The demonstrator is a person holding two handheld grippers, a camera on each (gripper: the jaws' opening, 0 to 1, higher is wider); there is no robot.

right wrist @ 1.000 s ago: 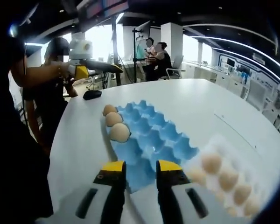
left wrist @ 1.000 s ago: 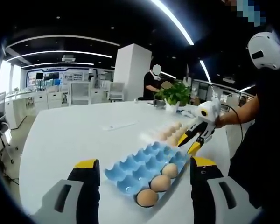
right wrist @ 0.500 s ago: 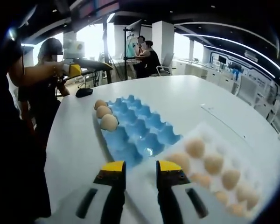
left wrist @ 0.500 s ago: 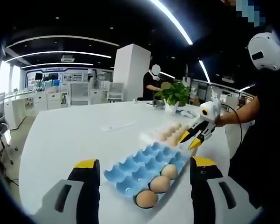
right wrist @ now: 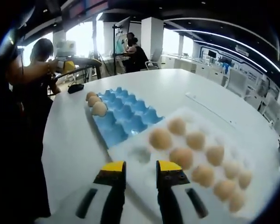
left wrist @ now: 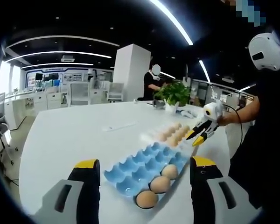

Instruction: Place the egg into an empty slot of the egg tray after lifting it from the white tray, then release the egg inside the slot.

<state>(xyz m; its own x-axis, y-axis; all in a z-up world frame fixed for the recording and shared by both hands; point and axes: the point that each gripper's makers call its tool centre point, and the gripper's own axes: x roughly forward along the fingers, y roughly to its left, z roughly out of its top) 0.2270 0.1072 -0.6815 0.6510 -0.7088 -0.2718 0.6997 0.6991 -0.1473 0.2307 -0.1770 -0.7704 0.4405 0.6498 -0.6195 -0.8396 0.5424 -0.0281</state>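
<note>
The blue egg tray [left wrist: 147,165] [right wrist: 123,117] lies on the white table with three brown eggs [left wrist: 159,185] [right wrist: 94,103] along one edge. Beside it sits the white tray [right wrist: 144,156] [left wrist: 148,136] holding several eggs [right wrist: 189,149] [left wrist: 173,133]. My right gripper [right wrist: 136,169] hovers over the white tray's near edge, its jaws a little apart with nothing between them; it also appears as the other gripper [left wrist: 199,135] above that tray. My left gripper [left wrist: 144,167] is held wide open before the blue tray, empty.
The table [left wrist: 70,135] is large and white, with a thin flat strip [left wrist: 120,126] on it. A potted plant [left wrist: 172,95] stands at its far edge. People [right wrist: 130,49] sit in the background. A dark mouse [right wrist: 75,87] lies near the table's edge.
My right gripper has travelled from the blue egg tray over to the white tray, whose eggs now lie close ahead. The left gripper has stayed put.
</note>
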